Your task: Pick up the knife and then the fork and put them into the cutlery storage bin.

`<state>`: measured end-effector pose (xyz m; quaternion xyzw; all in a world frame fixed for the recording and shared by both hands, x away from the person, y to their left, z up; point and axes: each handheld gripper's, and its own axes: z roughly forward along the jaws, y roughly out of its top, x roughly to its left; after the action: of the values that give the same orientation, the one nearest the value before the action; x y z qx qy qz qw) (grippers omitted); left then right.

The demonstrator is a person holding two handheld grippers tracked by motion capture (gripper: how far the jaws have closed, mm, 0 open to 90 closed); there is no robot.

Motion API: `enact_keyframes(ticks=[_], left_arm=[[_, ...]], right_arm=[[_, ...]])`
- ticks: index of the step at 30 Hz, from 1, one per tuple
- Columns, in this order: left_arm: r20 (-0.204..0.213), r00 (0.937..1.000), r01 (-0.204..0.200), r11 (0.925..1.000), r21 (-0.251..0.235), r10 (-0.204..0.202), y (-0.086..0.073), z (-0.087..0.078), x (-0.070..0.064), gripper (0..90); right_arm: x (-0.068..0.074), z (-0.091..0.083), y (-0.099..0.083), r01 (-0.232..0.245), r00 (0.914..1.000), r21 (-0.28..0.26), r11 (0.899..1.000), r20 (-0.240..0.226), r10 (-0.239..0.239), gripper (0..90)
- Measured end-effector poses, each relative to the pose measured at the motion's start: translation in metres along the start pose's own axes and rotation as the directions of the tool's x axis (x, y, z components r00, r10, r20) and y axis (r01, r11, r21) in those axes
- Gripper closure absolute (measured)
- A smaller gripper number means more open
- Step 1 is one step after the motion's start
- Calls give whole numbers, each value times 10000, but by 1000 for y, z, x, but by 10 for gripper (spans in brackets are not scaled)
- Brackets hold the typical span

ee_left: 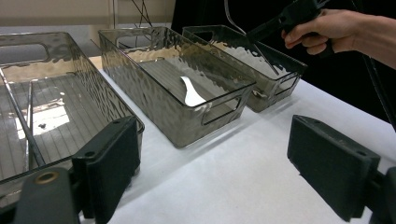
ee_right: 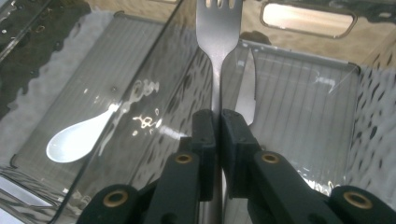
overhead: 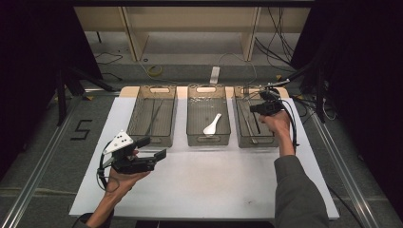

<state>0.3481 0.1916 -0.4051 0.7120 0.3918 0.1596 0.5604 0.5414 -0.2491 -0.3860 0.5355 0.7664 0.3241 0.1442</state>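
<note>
So going left to right: the left hand-held gripper (overhead: 151, 149) hovers over the near-left part of the white worktop (overhead: 204, 185), jaws spread wide with nothing between them, just in front of the left bin (overhead: 153, 115). That bin has a thin rod-like utensil lying lengthwise in it; I can't tell what it is. The middle bin (overhead: 208, 115) holds a white ceramic spoon (overhead: 212, 125), bowl toward the near end.

The action is on the right. The right hand-held gripper (ee_right: 217, 128) is clamped tight on a metal fork (ee_right: 215, 28), pinching the handle, with the tines pointing away from the hand toward the far end of the right bin (overhead: 257, 118). The fork's long axis runs roughly along the bin's length, and it's held above the wall shared with the middle bin's side. A table knife (ee_right: 246, 88) already lies on that bin's floor, just right of the fork.

My guess: the fork goes down beside the knife, so it needs a nudge right first.

Room's dark, cables and a wooden frame behind.
</note>
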Motion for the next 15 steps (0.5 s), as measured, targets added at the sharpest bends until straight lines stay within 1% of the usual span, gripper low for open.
enact_keyframes(ticks=[15], left_arm=[[-6,10000,-14,10000,-4,14,0,0,0,163]], right_arm=[[0,13,-11,-145,9998,303,9994,130,141,851]])
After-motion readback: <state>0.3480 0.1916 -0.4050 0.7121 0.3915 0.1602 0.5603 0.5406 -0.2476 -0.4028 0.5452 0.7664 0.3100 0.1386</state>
